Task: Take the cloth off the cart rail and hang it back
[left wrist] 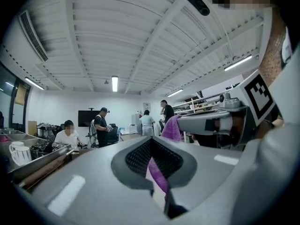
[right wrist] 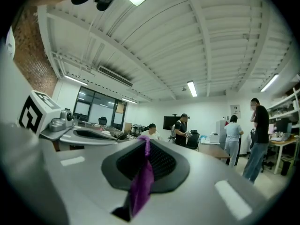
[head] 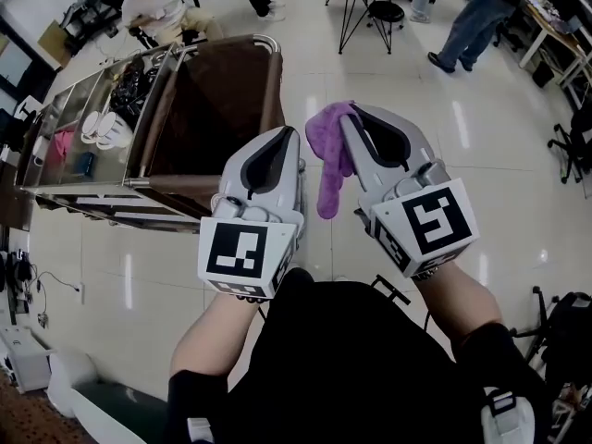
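Gripping the purple cloth [right wrist: 140,186], the right hand-held gripper [right wrist: 146,143] is clamped shut.

Two grippers: left gripper [head: 282,139], right gripper [head: 354,117]. One cloth [head: 328,160] at the right gripper. One cart [head: 139,185] left of both. Four people [right wrist: 151,132] ahead.

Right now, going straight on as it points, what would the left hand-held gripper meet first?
Probably nothing near: the left hand-held gripper points past the cart toward distant standing people.

Left gripper [head: 289,139], right gripper [head: 348,116] held out level, side by side; right jaws pinching cloth [head: 328,174]; left jaws near-closed
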Demonstrator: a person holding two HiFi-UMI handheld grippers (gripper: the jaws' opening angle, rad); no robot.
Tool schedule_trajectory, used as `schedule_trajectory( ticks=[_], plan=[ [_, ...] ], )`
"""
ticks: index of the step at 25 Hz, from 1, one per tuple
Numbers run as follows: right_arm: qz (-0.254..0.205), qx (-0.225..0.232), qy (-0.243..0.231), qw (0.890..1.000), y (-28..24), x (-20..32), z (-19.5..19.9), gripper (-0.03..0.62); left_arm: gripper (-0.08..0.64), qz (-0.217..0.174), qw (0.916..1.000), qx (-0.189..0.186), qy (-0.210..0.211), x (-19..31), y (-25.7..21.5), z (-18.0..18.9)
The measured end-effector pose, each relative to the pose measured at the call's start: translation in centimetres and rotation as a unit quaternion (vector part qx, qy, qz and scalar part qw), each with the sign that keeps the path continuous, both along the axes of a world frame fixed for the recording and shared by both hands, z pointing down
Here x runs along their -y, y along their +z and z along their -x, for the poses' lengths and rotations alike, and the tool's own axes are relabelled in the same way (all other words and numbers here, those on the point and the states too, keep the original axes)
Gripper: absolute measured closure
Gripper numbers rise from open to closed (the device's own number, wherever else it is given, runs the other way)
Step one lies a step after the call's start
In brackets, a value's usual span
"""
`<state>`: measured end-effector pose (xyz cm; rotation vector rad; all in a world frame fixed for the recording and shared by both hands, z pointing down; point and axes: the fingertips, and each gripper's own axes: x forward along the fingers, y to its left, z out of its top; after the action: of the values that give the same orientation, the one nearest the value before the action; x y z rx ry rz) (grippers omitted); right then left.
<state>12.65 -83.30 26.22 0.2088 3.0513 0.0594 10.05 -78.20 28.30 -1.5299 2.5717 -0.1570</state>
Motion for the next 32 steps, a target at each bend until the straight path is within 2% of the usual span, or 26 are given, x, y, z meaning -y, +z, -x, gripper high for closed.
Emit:
schedule_trajectory(
  ticks=[3, 9, 17, 19, 21, 23, 24, 25, 28, 32],
  plan=[
    [0.007, -0.028, -0.006, 1.000, 0.8, 0.1, 0.1, 0.578, 0.561, -0.007, 0.9999, 0.000, -0.011, 0.2, 0.0, 0.4],
    [-0.002, 0.039, -0.022, 0.999, -0.9, 2.3, 2.1, 0.578, 0.561, -0.011, 0.9997, -0.002, -0.020, 2.3, 0.0, 1.8],
    [-0.008, 0.049, -0.052, 0.997, -0.7, 4.1, 7.7, 0.578, 0.561, -0.010, 0.9987, -0.008, -0.049, 4.2, 0.4, 7.0],
    [-0.010, 0.045, -0.061, 0.997, -0.8, 4.5, 9.4, 0.578, 0.561, -0.013, 0.9985, -0.002, -0.053, 4.5, 0.2, 8.4],
    [-0.010, 0.019, -0.069, 0.997, -0.1, 4.5, 11.2, 0.578, 0.561, -0.014, 0.9981, 0.001, -0.060, 4.6, 0.1, 9.9],
    [-0.013, 0.003, -0.078, 0.997, 0.1, 4.6, 12.9, 0.578, 0.561, 0.004, 0.9969, -0.028, -0.074, 4.4, 0.5, 11.2],
    [-0.015, 0.005, -0.083, 0.996, -0.3, 4.8, 13.7, 0.578, 0.561, 0.017, 0.9952, -0.049, -0.083, 4.3, 0.8, 11.6],
    [-0.018, 0.015, -0.088, 0.996, -1.0, 5.0, 14.4, 0.578, 0.561, 0.017, 0.9943, -0.053, -0.091, 4.3, 0.4, 12.1],
    [-0.023, 0.051, -0.106, 0.993, -4.0, 6.2, 15.9, 0.578, 0.561, -0.018, 0.9939, -0.020, -0.107, 5.1, -2.5, 13.3],
    [-0.026, 0.058, -0.121, 0.991, -5.3, 7.2, 17.8, 0.578, 0.561, -0.028, 0.9922, -0.018, -0.120, 5.6, -3.7, 14.8]
  ],
)
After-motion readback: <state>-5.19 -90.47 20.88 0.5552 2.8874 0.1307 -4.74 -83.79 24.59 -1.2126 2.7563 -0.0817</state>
